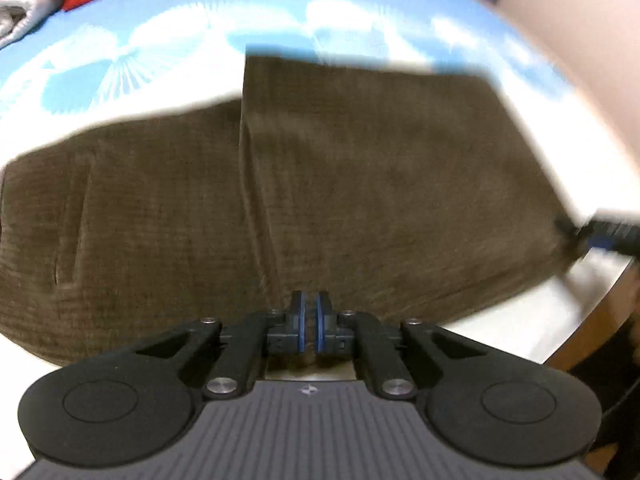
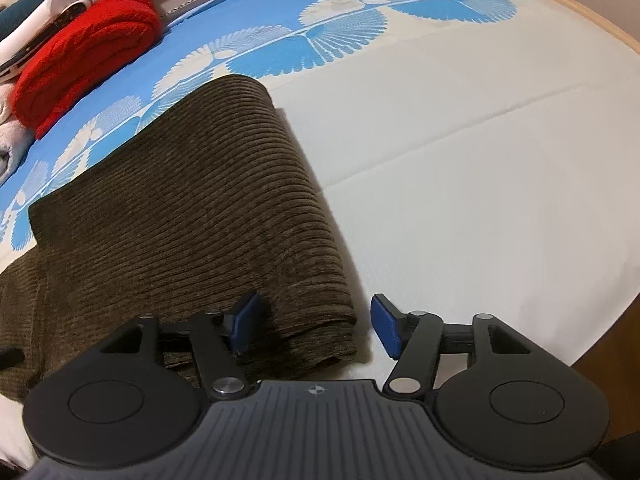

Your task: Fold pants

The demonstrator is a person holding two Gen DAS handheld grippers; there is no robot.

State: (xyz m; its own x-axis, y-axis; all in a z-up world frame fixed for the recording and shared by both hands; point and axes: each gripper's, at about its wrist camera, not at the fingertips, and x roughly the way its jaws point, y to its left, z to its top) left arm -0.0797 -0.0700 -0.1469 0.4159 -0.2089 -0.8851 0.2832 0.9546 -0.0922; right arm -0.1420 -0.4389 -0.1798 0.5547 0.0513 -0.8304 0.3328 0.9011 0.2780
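Dark brown corduroy pants [image 1: 280,200] lie on a bed with one part folded over the other. They also show in the right wrist view [image 2: 192,216], where the folded end is rounded. My left gripper [image 1: 311,312] is shut, its blue pads together at the near edge of the pants; whether cloth is pinched I cannot tell. My right gripper [image 2: 316,330] is open, its fingers straddling the near corner of the folded layer. The right gripper also shows at the right edge of the left wrist view [image 1: 600,234], blurred.
The bed sheet [image 2: 460,184] is white with a blue fan pattern at the back. A folded red blanket [image 2: 84,52] and other folded laundry [image 2: 24,20] lie at the back left. The bed's wooden edge [image 2: 600,28] curves along the right.
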